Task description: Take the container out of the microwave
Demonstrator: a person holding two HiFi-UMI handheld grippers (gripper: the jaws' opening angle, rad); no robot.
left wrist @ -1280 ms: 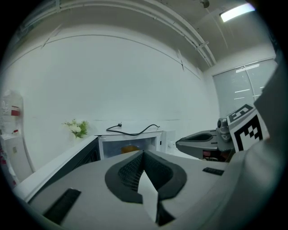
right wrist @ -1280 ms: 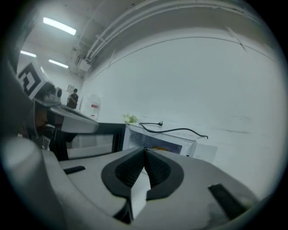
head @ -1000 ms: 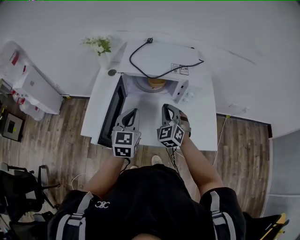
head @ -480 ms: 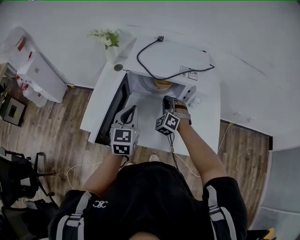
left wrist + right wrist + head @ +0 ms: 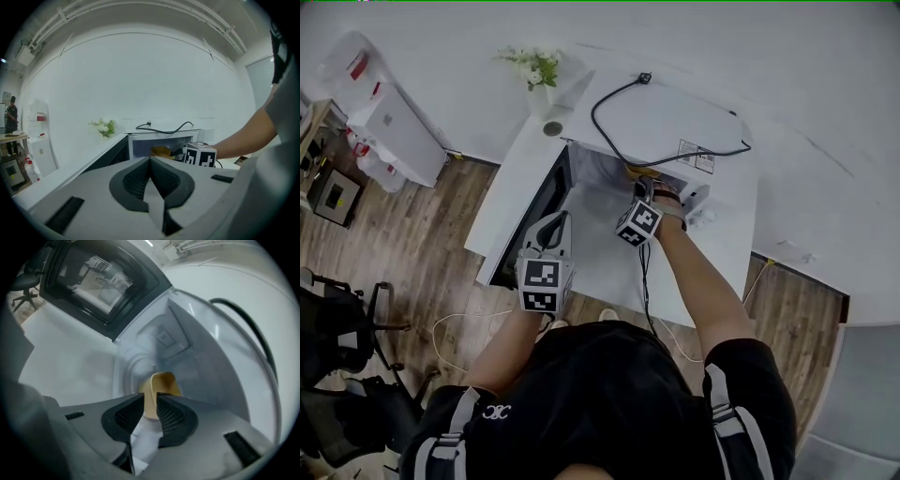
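A tan container [image 5: 639,172] sits inside the white microwave [image 5: 675,122], whose door [image 5: 534,211] hangs open to the left. My right gripper [image 5: 645,192] reaches into the microwave mouth. In the right gripper view its jaws [image 5: 150,401] are opening, and the near side of the container [image 5: 161,383] shows in the gap between the tips, with the pads apart from it. My left gripper [image 5: 555,220] hovers over the white table in front of the open door. Its pads [image 5: 150,160] are shut with nothing in them. Past them the container [image 5: 161,151] shows in the oven.
A black power cable [image 5: 656,112] lies across the microwave's top. A vase of white flowers [image 5: 536,66] stands at the table's back left corner. The white table [image 5: 600,272] has bare surface in front of the oven. A white cabinet [image 5: 394,131] and a black chair [image 5: 337,328] stand at the left.
My right gripper has moved forward from the table's front into the microwave opening and rolled. The left gripper shifted slightly. The head view has drifted, so the microwave sits further right.
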